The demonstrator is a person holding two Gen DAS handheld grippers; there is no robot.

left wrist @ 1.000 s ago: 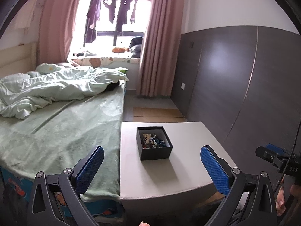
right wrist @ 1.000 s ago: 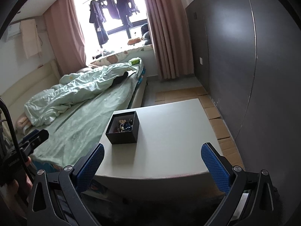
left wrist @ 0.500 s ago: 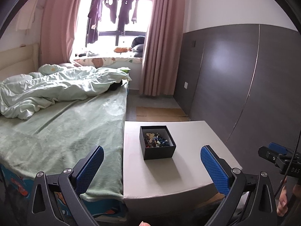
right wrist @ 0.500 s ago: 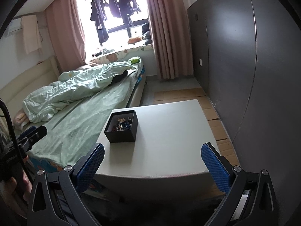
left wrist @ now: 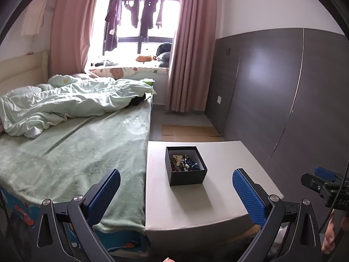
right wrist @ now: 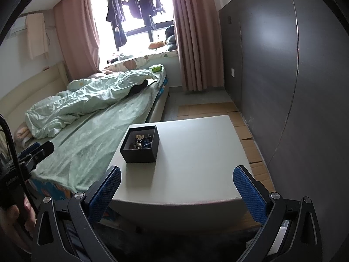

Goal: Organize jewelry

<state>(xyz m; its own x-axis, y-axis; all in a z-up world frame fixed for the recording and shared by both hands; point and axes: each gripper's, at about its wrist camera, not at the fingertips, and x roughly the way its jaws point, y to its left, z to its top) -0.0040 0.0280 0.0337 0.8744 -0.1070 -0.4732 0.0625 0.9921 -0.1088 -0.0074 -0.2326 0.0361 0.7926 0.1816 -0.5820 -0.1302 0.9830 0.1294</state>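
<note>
- Black card box (left wrist: 185, 166), lidless, on the pale table (left wrist: 196, 205), toward the 10 o'clock part of the top, near the bed-side edge; well apart from both grippers.
- Inside, a tangle of jewelry (left wrist: 184, 163): a gold butterfly piece on top at 10 o'clock, blue and dark beads heaped toward 4 o'clock. Too small to separate into single pieces.
- All jewelry seen lies in the box; none on the bare tabletop. Fits either a mixed heap awaiting sorting or pieces gathered in and put away; cannot tell which.
- Left gripper (left wrist: 176, 193) released, blue pads spread wide, nothing between them. Held back from the near table edge and aimed at the box, probably for a clear view down into it.
- Right gripper (right wrist: 176, 193) likewise released and empty, box at its 11 o'clock. Held back and level, likely keeping the whole tabletop in sight.
- Each gripper shows at the edge of the other's view, so side by side, close together.
- Green-sheeted bed (left wrist: 72, 152) tight against the table's 9 o'clock side; dark wall panel at 3 o'clock.
</note>
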